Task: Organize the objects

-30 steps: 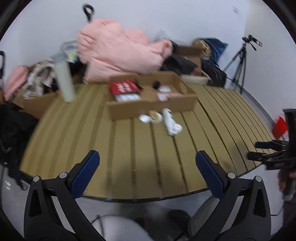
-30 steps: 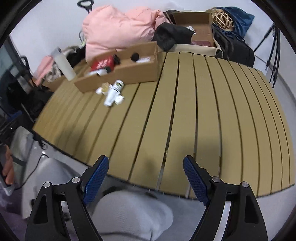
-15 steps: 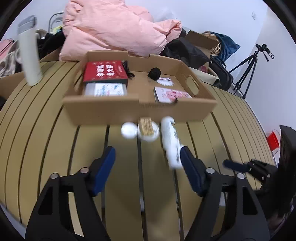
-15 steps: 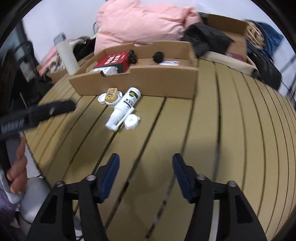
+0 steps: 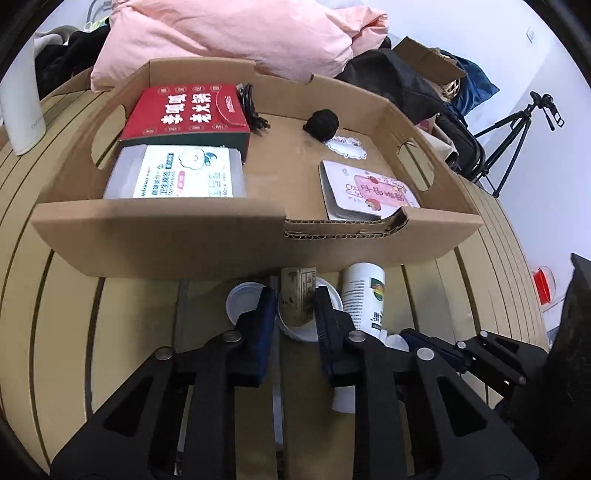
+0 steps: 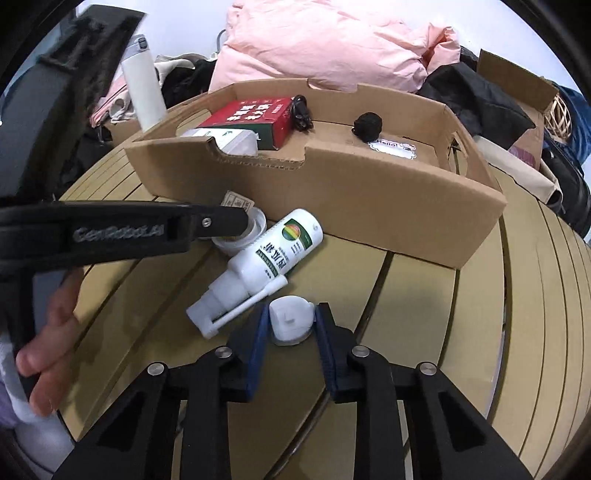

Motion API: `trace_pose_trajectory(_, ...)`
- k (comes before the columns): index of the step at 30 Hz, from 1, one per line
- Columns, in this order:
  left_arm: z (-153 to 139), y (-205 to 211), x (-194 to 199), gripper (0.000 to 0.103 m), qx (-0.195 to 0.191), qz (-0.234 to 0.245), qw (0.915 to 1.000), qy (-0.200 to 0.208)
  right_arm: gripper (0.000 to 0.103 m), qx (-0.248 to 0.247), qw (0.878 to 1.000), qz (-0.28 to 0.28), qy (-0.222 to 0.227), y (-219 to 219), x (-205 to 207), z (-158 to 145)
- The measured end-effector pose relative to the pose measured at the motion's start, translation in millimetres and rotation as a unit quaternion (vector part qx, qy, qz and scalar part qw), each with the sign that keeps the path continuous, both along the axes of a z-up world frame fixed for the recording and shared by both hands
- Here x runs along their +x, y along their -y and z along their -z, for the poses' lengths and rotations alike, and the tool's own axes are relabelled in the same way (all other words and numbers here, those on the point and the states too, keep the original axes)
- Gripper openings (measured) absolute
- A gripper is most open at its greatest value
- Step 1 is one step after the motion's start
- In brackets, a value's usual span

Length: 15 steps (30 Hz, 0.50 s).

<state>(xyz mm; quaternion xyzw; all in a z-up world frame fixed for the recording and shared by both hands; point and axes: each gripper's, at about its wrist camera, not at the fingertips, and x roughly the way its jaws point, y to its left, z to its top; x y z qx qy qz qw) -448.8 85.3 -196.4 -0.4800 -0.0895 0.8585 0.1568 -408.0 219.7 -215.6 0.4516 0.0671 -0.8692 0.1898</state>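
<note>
On the slatted table, in front of a cardboard tray (image 5: pixel 166 240), a small tan box (image 5: pixel 297 291) stands in a white dish (image 5: pixel 299 330). My left gripper (image 5: pixel 295 301) has the box between its blue pads; its jaws are closing and the pads lie against the box's sides. A white spray bottle (image 6: pixel 273 251) lies on its side to the right of the dish. Just in front of it, my right gripper (image 6: pixel 291 314) is shut on a white cap (image 6: pixel 290 321). A small white lid (image 5: pixel 242 299) lies left of the left finger.
The tray (image 6: pixel 369 192) holds a red box (image 5: pixel 188 114), a wipes pack (image 5: pixel 181 173), a black ball (image 5: pixel 323 123) and a pink card (image 5: pixel 369 192). A white flask (image 5: pixel 20 103) stands at the left, a pink duvet (image 5: pixel 240 33) behind, and a tripod (image 5: pixel 517 129) at the right.
Both grippers came forward and down from the table's near edge to the loose items. The left jaws narrowed around the tan box and the right jaws shut on the white cap.
</note>
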Motion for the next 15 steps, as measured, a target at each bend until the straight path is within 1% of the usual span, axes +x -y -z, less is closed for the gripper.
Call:
trace_pose_trajectory(5,-20.6,15.6,11.5,0.017,0.023,-0.008,0.9996,-0.013,0.028,0.004,1.000,0.013,0.002,-3.3,6.6,-5.3)
trace_pose_trajectory(7,-35.4,26.3,23.5,0.017,0.039,-0.006,0.9990,-0.022,0.028,0.007,1.000,0.020,-0.007,-9.3,17.2,-15.4)
trace_pose_trajectory(9,-55.5,37.3,40.0,0.017,0.046,-0.004,0.9982,-0.039,0.028,0.008,0.999,0.032,-0.015,-18.2,29.7,-28.8)
trace_pose_trajectory(12,-82.9,51.7,69.0,0.017,0.056,0.006,0.9966,-0.060,0.028,-0.004,0.999,0.048,-0.019,-37.0,55.5,-51.1)
trace_pose_trajectory(14,-94.5,56.2,86.6,0.017,0.061,0.014,0.9958,-0.067,0.028,-0.009,0.998,0.057,-0.023,-48.5,74.8,-64.4)
trace_pose_trajectory(15,-94.3,54.5,88.9,0.017,0.056,0.016,0.9963,-0.064,0.028,-0.013,0.998,0.061,-0.023,-53.8,83.0,-69.0)
